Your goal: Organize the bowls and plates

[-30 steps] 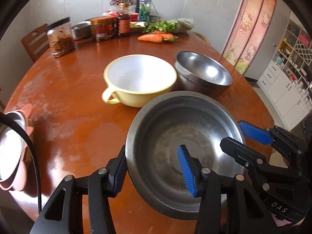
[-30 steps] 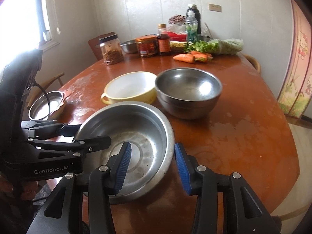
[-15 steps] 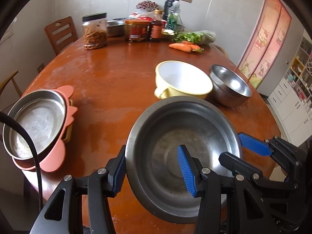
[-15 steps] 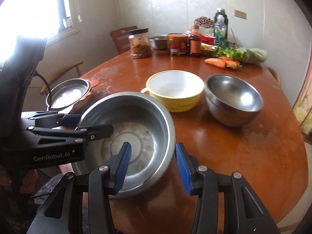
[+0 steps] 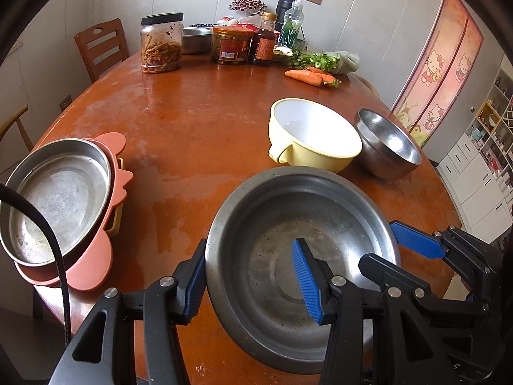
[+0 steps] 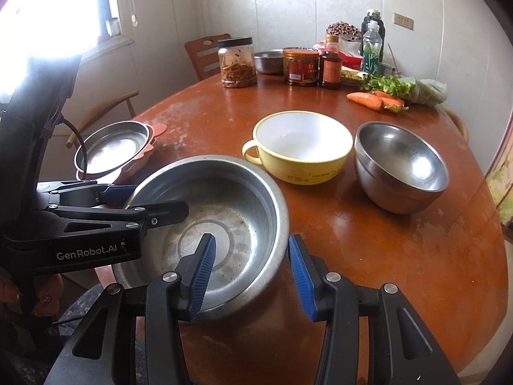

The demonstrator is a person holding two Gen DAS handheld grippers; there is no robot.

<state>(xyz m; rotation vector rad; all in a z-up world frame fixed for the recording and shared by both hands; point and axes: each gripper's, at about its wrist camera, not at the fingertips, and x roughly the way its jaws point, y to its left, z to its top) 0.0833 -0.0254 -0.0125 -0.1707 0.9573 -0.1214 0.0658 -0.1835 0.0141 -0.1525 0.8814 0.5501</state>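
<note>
While two hand-held grippers clamp one steel basin, three bowls wait.

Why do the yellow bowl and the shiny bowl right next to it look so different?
The yellow bowl is pale yellow outside and white inside; the shiny bowl is bare grey metal that mirrors the light. The yellow bowl has a loop handle on its side; the shiny bowl has none. The yellow bowl looks wider and shallower, the shiny bowl deeper and rounder. Both are empty, stand upright and sit side by side on the brown table.
</note>
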